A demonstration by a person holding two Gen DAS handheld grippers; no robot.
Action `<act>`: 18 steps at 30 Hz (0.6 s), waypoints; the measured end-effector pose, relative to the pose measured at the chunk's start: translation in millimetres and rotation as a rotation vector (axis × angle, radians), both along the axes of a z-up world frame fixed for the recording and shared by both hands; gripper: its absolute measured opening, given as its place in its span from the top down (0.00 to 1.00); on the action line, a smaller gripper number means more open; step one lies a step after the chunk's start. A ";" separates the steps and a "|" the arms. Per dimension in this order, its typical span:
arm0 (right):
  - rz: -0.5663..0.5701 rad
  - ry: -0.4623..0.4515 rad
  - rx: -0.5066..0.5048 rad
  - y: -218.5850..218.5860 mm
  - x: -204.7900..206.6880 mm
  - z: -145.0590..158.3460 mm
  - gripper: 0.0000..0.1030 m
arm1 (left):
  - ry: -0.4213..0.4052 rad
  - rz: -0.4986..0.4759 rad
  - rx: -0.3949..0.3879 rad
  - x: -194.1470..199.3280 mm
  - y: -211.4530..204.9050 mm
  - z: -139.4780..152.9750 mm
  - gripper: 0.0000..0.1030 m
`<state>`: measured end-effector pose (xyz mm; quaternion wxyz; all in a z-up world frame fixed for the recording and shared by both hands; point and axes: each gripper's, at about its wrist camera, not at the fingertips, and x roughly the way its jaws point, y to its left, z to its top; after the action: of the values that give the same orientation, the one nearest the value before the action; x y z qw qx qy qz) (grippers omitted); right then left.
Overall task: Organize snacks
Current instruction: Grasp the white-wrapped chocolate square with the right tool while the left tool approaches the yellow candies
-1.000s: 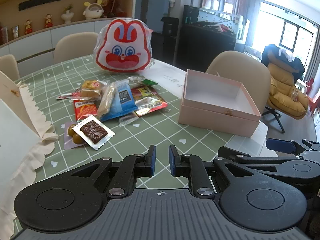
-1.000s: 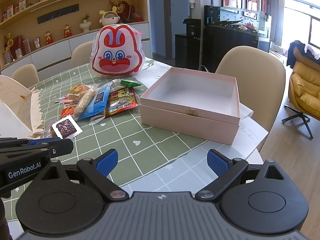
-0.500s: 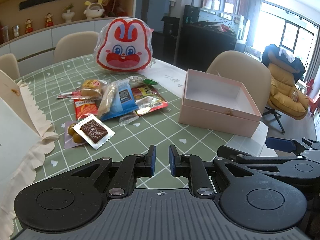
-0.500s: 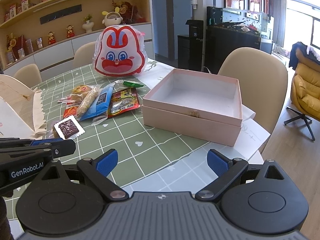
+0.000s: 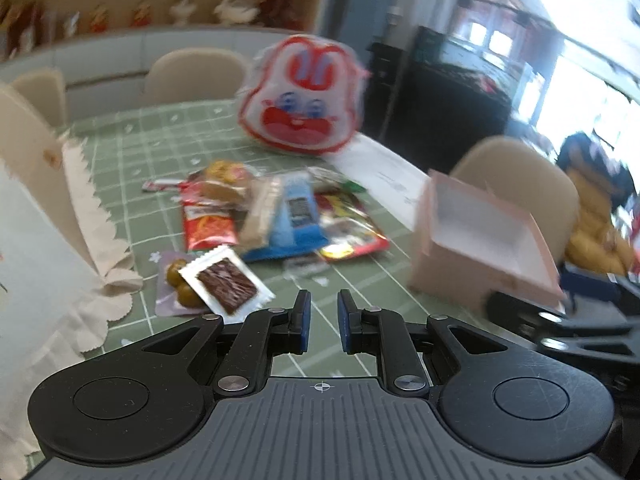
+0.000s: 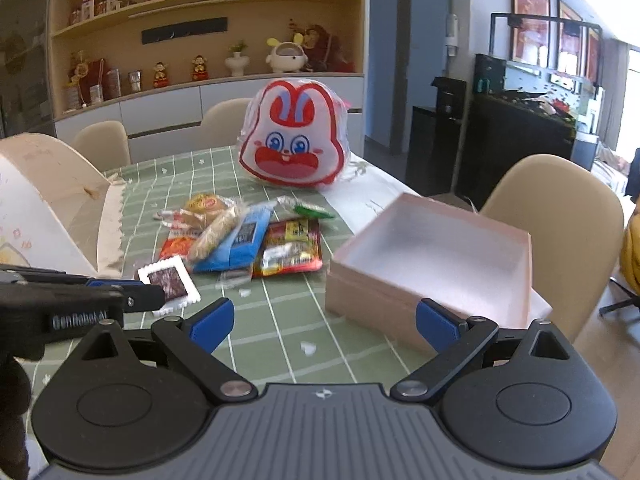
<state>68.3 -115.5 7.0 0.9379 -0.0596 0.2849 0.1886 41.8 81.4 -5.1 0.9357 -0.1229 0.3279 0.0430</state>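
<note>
Both grippers have advanced toward the snack pile since 0.5 s ago; left wrist view is now motion-blurred and the chocolate packet sits much closer to the left fingertips than before

Left gripper (image 5: pixel 322 322): held low over the green checked tablecloth (image 5: pixel 160 152), pointing roughly level toward the pile. Jaws nearly closed, only a narrow gap between the 2 blue pads, nothing held. In the right wrist view its fingers enter from the left edge, tips just beside the chocolate packet (image 6: pixel 168 282); contact cannot be confirmed.

Right gripper (image 6: pixel 324 322): held level above the table edge, jaws spread wide, nothing between them. Its right finger lines up in front of the pink box (image 6: pixel 432 264); touching or not cannot be told.

Snacks: chocolate packet (image 5: pixel 226 286) lies flat, overlapping a small packet with olive-coloured pieces (image 5: pixel 176 288). Behind it, heaped together, are the blue packet (image 6: pixel 240 240), red packet (image 6: pixel 292 248), a wrapped bun (image 6: pixel 204 206) and a green sachet (image 6: pixel 314 211). Rabbit-face bag (image 6: pixel 296 136) stands upright at the far end of the table.

Pink box is open and empty, to the right of the pile, apart from it
</note>
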 end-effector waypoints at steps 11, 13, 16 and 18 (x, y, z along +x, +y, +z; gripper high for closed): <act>0.013 0.159 0.094 9.7 61.4 -10.7 0.05 | 0.114 0.109 -0.010 64.9 62.8 -0.4 0.82; 0.004 0.152 0.108 13.5 75.3 -2.7 0.05 | 0.064 0.100 0.009 71.4 70.4 17.6 0.82; -0.013 0.105 0.126 21.3 93.3 15.7 0.05 | 0.033 0.097 0.021 77.5 79.3 33.1 0.82; -0.014 0.074 0.135 27.0 100.7 26.3 0.05 | 0.059 0.093 0.019 78.8 83.3 27.0 0.82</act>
<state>168.9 -88.5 33.3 0.9299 0.0125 0.3063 0.2031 120.6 164.6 21.9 0.9238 -0.1276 0.3487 0.0933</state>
